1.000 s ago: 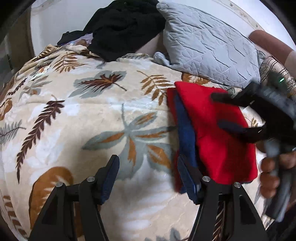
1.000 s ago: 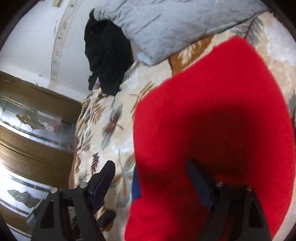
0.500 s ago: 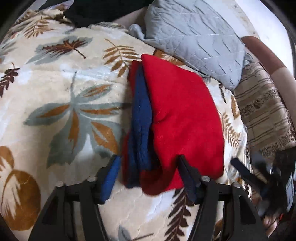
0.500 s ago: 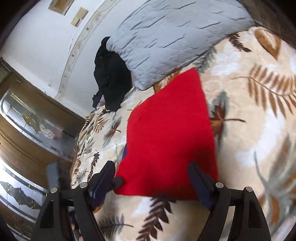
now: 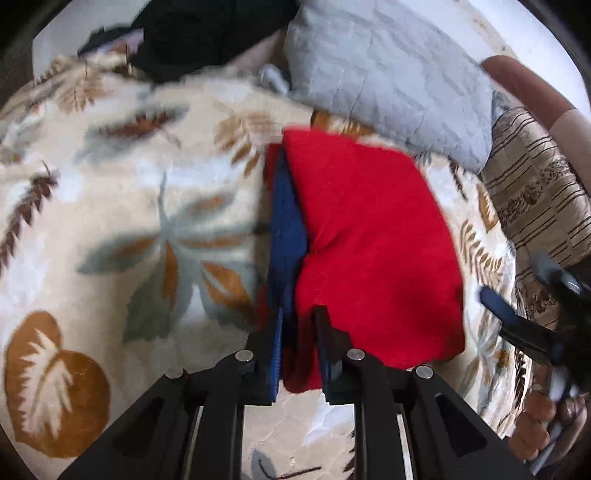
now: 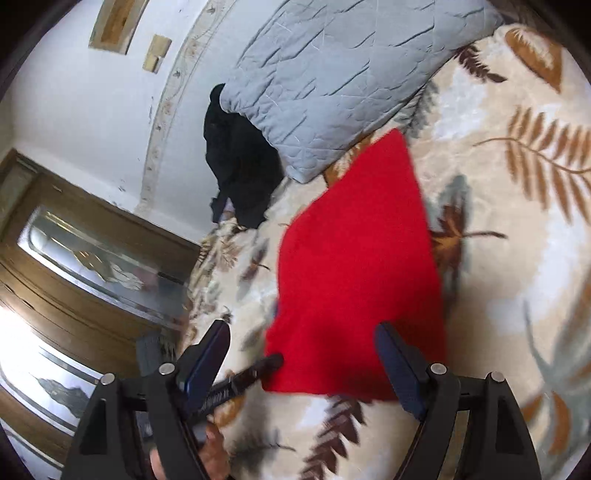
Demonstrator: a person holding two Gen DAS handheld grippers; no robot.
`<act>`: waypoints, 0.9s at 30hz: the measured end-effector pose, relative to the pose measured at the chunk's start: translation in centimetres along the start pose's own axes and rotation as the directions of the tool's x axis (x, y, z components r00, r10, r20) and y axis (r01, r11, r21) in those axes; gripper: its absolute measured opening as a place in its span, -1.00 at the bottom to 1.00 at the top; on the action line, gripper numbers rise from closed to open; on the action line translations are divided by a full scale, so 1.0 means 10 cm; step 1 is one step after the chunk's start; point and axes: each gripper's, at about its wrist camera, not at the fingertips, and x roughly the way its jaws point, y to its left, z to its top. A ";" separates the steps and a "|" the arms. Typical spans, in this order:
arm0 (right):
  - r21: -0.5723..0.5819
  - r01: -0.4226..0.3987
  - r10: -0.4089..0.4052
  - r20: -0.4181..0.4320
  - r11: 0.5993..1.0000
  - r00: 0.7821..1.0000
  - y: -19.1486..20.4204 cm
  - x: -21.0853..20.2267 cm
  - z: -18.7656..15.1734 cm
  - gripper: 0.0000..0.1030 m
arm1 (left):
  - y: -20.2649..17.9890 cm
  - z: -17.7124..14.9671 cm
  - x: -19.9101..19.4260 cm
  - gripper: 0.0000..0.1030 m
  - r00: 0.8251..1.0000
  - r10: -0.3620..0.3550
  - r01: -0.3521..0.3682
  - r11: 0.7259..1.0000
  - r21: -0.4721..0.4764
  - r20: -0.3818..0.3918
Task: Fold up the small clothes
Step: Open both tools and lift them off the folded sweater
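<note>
A folded red garment (image 5: 373,251) with a blue layer (image 5: 286,229) showing along its left edge lies on the leaf-print blanket (image 5: 110,221). My left gripper (image 5: 298,343) is at the garment's near left corner. Its jaws are closing, and the pads pinch the red and blue edge between them. My right gripper (image 6: 303,354) stands open just short of the garment (image 6: 354,280), with nothing touching its pads. In the left wrist view the right gripper (image 5: 511,277) is off the garment's right side, held by a hand (image 5: 535,417).
A grey quilted pillow (image 5: 388,74) lies behind the garment, with a black pile of clothes (image 5: 207,33) to its left. A striped brown cushion (image 5: 535,192) sits at the right. A wooden cabinet with mirrored panels (image 6: 74,277) stands beyond the bed's edge.
My left gripper moved right to the garment's near corner and its jaws narrowed around the edge. My right gripper drew back off the red garment toward its right side.
</note>
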 end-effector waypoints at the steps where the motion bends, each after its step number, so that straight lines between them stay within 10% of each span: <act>1: 0.010 -0.007 0.007 -0.001 1.000 1.000 -0.03 0.05 0.05 0.62 | -0.05 0.03 -0.08 -0.48 0.999 0.014 -0.014 1.000 0.013 0.038; 4: 0.085 0.010 -0.005 -0.057 0.996 0.998 -0.19 0.22 0.12 0.64 | -0.16 0.16 -0.16 0.05 0.994 -0.011 0.006 0.999 0.045 0.106; 11: 0.118 -0.037 0.042 -0.041 0.992 0.998 -0.24 0.40 0.38 0.67 | -0.03 0.38 0.62 -0.05 0.998 0.054 -0.055 0.998 -0.019 -0.045; 16: 0.093 -0.048 0.051 -0.027 0.995 0.998 -0.18 0.29 0.32 0.66 | -0.11 0.33 0.28 -0.05 0.998 0.069 -0.069 0.997 0.022 0.015; 22: -0.066 0.115 -0.114 0.017 0.991 0.993 0.09 -0.05 -0.22 0.66 | -0.10 0.02 -0.21 0.35 0.985 0.143 -0.148 0.988 0.051 0.100; 27: -0.225 0.322 -0.304 0.113 0.919 0.946 0.36 -0.34 -0.72 0.66 | -0.10 -0.29 -0.59 0.48 0.968 0.188 -0.201 0.977 0.065 0.166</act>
